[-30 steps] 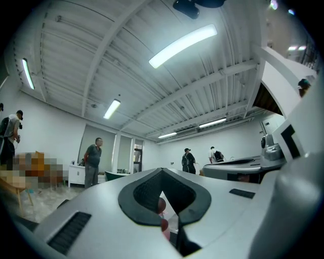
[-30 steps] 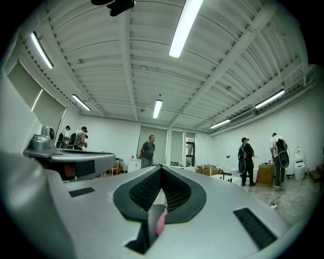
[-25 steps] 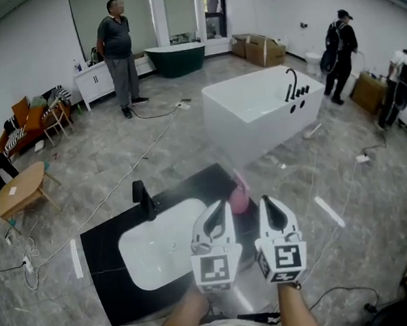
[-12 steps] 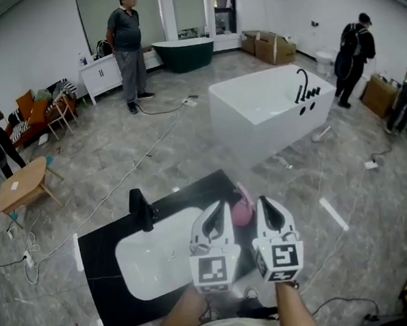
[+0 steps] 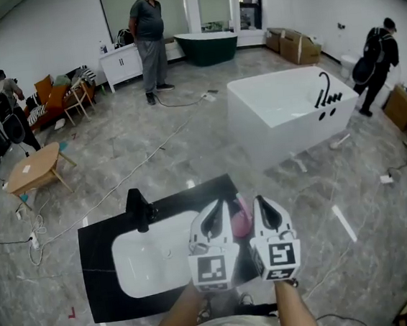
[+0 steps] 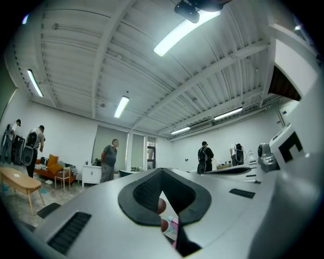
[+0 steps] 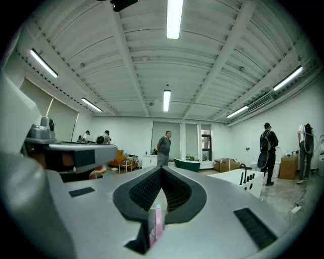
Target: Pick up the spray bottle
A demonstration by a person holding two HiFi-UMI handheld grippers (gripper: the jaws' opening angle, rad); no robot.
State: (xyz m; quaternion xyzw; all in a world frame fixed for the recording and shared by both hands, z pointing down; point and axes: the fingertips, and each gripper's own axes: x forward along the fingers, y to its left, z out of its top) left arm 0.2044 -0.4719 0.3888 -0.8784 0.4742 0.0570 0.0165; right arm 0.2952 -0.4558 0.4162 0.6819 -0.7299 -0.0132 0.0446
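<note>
The pink spray bottle (image 5: 239, 217) stands on the black counter (image 5: 100, 278) just right of the white basin. It shows between my two grippers, a little beyond their tips. My left gripper (image 5: 218, 208) is shut, its pads meeting at the tip (image 6: 162, 172), and part of the pink bottle (image 6: 170, 225) shows through the gap low down. My right gripper (image 5: 260, 203) is also shut and holds nothing, its tips closed (image 7: 162, 170), with a strip of the pink bottle (image 7: 158, 222) behind them. Both point roughly level, side by side.
A white basin (image 5: 152, 258) with a black faucet (image 5: 137, 205) is set in the counter. A white bathtub (image 5: 284, 107) stands beyond on the right. Cables cross the floor (image 5: 139, 165). A wooden table (image 5: 34, 168) and several people are further off.
Both grippers have moved forward together toward the counter and stay shut. The bottle now sits closer between their tips, and the room has slid rightward in the head view.
</note>
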